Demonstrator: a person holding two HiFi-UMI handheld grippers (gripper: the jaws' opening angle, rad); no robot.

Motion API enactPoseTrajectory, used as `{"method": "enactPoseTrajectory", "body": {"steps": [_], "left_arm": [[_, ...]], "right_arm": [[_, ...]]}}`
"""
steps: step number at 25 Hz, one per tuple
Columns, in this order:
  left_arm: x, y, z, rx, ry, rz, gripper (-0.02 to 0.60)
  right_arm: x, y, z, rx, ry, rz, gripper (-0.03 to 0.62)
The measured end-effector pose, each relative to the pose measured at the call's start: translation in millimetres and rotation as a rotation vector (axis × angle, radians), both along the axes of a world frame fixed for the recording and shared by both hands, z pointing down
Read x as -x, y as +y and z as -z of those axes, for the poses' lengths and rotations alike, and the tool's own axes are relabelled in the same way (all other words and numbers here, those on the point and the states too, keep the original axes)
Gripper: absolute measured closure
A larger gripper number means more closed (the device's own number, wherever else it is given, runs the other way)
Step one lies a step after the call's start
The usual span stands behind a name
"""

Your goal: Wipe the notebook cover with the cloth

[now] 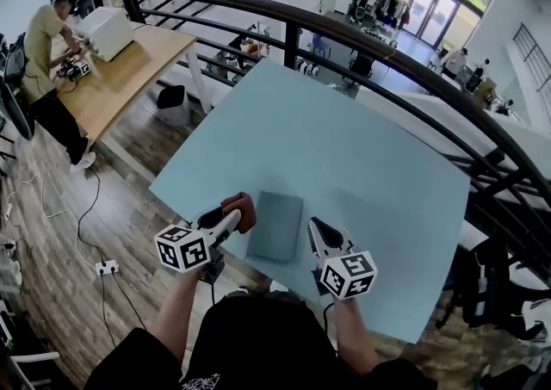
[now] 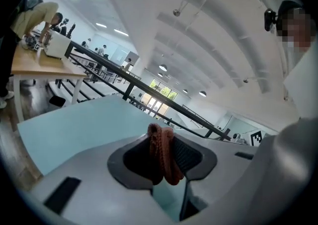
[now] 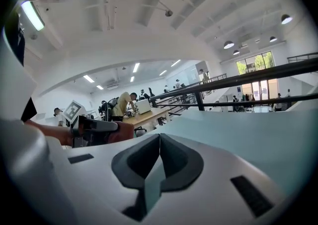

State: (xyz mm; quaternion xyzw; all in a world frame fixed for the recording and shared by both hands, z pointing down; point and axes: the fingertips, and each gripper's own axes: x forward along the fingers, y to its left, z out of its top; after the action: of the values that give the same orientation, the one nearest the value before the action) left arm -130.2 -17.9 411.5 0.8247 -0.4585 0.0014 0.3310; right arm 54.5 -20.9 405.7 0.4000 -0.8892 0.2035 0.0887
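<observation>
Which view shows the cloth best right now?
Left gripper view: the brown-red cloth hangs folded, clamped in the left gripper, with its texture clear. Head view shows it only as a small wad at that gripper's tip, beside the notebook. Right gripper view catches just a reddish patch at the left gripper's tip.

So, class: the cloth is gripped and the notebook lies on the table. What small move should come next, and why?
Probably slide the left gripper rightward so the cloth lands on the notebook: its jaws are shut on the cloth at the cover's left edge, not yet over it.
</observation>
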Motion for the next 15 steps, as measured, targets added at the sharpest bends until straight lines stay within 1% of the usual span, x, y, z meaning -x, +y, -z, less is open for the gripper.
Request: {"method": "enactPoseTrajectory", "body": {"steps": [3, 6, 8, 15], "left_arm": [[0.3, -6.7, 21.6, -0.067, -0.041, -0.014, 0.449], [-1.1, -11.2, 39.4, -0.128, -0.107, -0.037, 0.449], [-0.5, -14.1, 49.3, -0.162, -0.138, -0.048, 0.449], [7.0, -21.7, 90.7, -0.308, -0.193, -0.054, 0.449]], "right_arm": [[-0.3, -4.1, 19.7, -0.038, -0.005, -0.047, 0.586], [1.5, -6.3, 37.5, -0.070, -0.003, -0.072, 0.586], [3.6, -6.8, 47.6, -0.087, 0.000, -0.085, 0.586], [6.0, -7.8, 87.5, -0.165, -0.003, -0.159, 0.586]]}}
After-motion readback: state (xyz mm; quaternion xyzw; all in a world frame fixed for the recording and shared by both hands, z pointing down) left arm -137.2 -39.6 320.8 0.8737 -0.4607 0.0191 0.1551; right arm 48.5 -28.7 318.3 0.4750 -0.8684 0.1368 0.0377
